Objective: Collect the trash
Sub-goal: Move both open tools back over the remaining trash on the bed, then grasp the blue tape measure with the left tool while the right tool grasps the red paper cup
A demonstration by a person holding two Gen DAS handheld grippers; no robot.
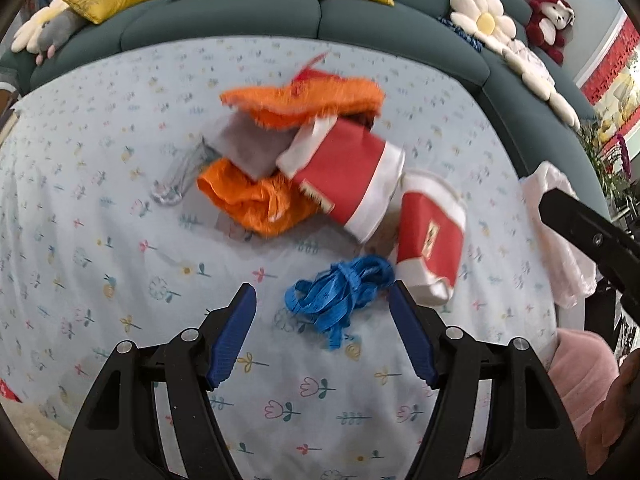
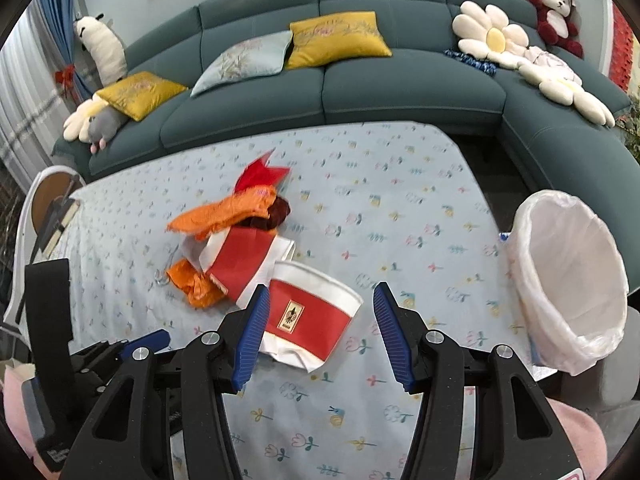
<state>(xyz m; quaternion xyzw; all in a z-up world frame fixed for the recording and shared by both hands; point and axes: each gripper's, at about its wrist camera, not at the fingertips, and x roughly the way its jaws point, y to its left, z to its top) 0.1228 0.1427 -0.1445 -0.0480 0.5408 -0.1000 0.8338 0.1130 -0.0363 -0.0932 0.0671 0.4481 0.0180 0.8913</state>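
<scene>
fingers (image 1: 412,336) astride blue ribbon (image 1: 340,292)

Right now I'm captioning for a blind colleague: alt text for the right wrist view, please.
Open right gripper hovers over a crushed red-and-white paper cup on a floral tablecloth. More orange and red trash lies behind; a white-lined bin stands right.

— What do my fingers (image 1: 234,338) look like?
— Ribbed blue plastic, matt, on black plastic arms.
— And below?
— Printed cloth covers the counter (image 1: 120,240); a glossy paper cup (image 2: 310,316), fuzzy orange cloth (image 1: 304,100), thin plastic bin liner (image 2: 572,276).
</scene>
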